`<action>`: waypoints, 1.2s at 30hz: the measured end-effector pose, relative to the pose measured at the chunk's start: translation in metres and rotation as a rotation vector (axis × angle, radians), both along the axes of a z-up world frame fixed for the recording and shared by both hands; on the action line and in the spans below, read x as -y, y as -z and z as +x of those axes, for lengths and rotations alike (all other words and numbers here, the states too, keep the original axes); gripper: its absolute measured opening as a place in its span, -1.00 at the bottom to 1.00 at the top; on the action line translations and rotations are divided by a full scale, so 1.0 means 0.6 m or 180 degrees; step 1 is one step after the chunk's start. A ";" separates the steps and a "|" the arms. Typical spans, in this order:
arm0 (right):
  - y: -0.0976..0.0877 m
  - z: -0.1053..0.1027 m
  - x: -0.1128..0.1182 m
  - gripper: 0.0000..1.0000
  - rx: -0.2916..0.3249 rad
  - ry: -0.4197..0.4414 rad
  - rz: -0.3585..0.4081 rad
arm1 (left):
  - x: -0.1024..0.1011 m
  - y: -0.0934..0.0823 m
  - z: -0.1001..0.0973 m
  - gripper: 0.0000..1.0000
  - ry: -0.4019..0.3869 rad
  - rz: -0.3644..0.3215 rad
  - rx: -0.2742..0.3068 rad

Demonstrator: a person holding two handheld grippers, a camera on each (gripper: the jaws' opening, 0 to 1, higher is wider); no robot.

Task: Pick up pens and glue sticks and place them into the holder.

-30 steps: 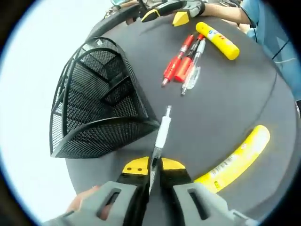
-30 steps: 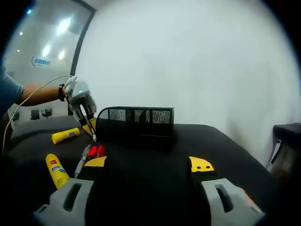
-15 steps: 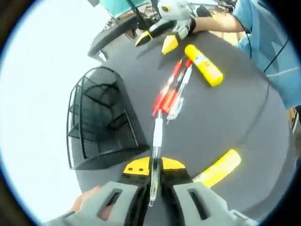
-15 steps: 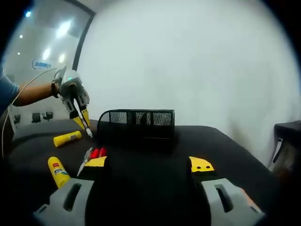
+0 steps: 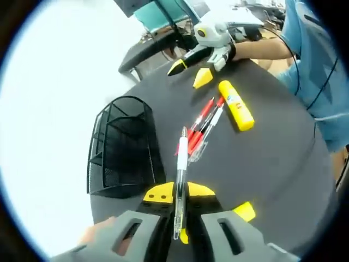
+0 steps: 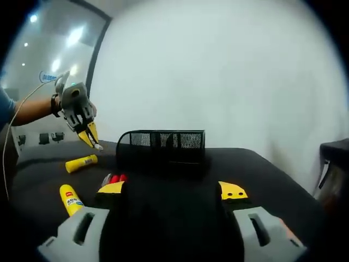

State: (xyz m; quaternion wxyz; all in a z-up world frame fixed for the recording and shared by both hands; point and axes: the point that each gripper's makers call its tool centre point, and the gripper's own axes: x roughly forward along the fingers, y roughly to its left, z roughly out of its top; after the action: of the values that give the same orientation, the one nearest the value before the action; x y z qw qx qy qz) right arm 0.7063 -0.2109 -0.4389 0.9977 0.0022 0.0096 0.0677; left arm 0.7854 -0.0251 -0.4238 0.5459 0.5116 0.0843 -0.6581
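Left gripper view: glue stick (image 5: 244, 210) half-hidden behind tongs (image 5: 178, 192).

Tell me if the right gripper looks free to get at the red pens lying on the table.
Probably yes: the right gripper is open and holds nothing, the red pens lie bare just beyond its left jaw, and the left gripper is raised away.

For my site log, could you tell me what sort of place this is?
Probably an office: a round black table holding a mesh desk holder, pens and glue sticks, with a glass partition and ceiling lights behind.
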 end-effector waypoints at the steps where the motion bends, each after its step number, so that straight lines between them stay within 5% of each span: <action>1: 0.000 -0.001 -0.001 0.22 0.0004 -0.0006 -0.0001 | -0.002 -0.001 -0.002 -0.95 -0.0033 -0.0019 0.0002; 10: -0.007 -0.003 0.001 0.21 0.0053 -0.0035 0.0047 | -0.009 -0.022 -0.036 -0.96 -0.0279 -0.0398 -0.0233; 14: -0.010 -0.003 0.001 0.21 0.0083 -0.0047 0.0078 | -0.006 -0.031 -0.067 -0.96 -0.0364 -0.0640 -0.0620; 36: -0.036 -0.018 -0.023 0.12 0.0294 -0.0285 0.0334 | 0.008 -0.056 -0.160 -0.96 -0.0723 -0.1405 -0.1635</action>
State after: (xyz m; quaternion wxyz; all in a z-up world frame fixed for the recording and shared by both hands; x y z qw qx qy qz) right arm 0.6957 -0.1968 -0.4173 0.9915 0.0509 -0.0400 0.1127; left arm 0.6895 -0.0298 -0.3902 0.6739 0.1866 0.1308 -0.7028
